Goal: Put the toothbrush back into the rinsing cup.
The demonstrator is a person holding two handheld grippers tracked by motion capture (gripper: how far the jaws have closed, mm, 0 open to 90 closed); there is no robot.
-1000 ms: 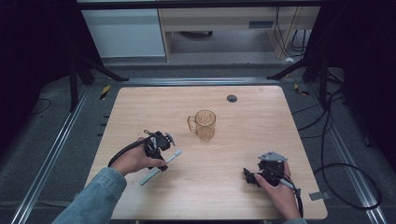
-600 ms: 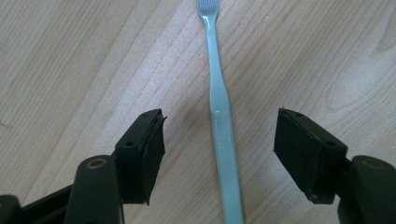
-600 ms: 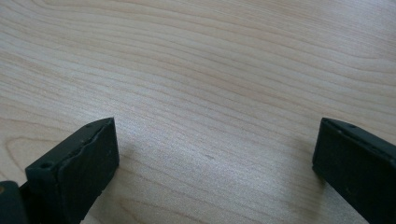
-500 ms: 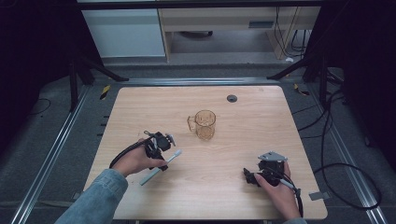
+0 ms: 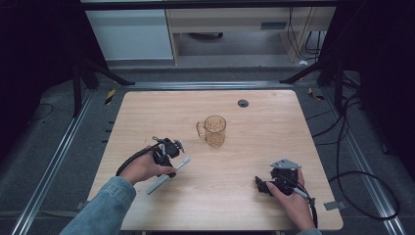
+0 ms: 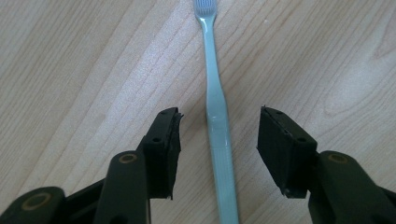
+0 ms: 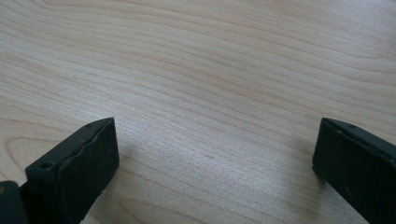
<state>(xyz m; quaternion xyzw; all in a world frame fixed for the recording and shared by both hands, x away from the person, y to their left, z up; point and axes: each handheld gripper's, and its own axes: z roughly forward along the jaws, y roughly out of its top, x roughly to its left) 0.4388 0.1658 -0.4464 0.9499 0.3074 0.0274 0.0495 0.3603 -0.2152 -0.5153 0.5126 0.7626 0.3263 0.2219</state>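
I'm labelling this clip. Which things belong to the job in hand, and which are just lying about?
Likely in use:
- pale green plastic toothbrush, between the open left tongs
- clear amber glass mug with handle, probably the target

Lying about:
- small round dark disc near the table's far edge
- open right tongs, idle over bare wood

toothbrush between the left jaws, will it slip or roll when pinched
The toothbrush looks glossy, so it may slide a little. Its thin handle lies flat on the table, so rolling seems unlikely. It is probably light, perhaps slightly bendy.

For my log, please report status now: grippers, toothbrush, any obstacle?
Left gripper open, jaws astride toothbrush handle, not gripping. Right gripper open over bare table. Cup apart, no obstacle.
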